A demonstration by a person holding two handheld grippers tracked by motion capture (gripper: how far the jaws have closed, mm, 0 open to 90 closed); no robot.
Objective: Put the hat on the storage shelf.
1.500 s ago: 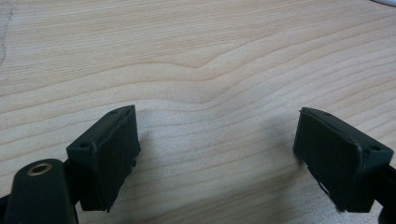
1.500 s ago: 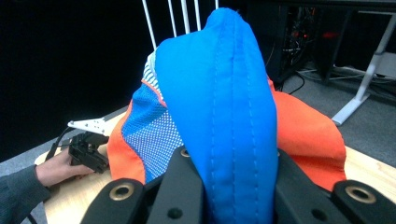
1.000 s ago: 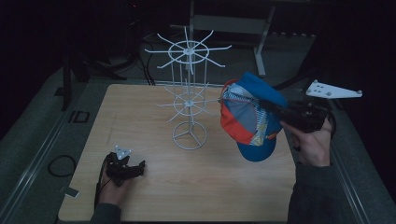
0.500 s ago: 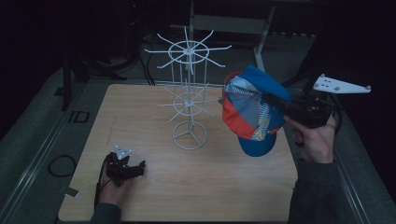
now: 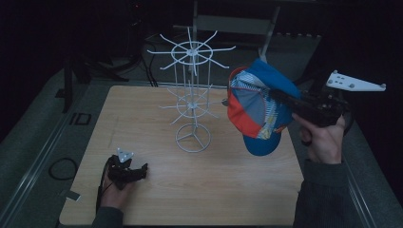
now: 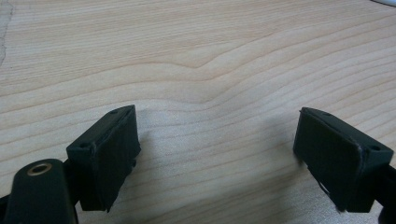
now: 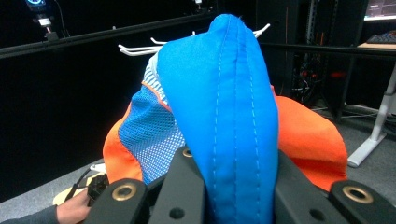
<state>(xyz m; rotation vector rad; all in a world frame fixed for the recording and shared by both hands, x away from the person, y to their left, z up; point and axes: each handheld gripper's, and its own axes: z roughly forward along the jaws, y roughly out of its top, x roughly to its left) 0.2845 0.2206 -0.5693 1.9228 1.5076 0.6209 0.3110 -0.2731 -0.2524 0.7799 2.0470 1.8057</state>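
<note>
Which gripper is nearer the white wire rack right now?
Right. The right gripper holds the cap up beside the wire rack; the left gripper rests on the table, open, near the front edge.

- The rack [image 5: 191,102] stands in the middle of the table [image 5: 228,199]; its wire arms stick out to all sides on two levels.
- The cap [image 5: 259,111], held in the air, hangs just beside the arms on the right.
- The table front is free between the left gripper [image 5: 127,172] and the right edge.
</note>
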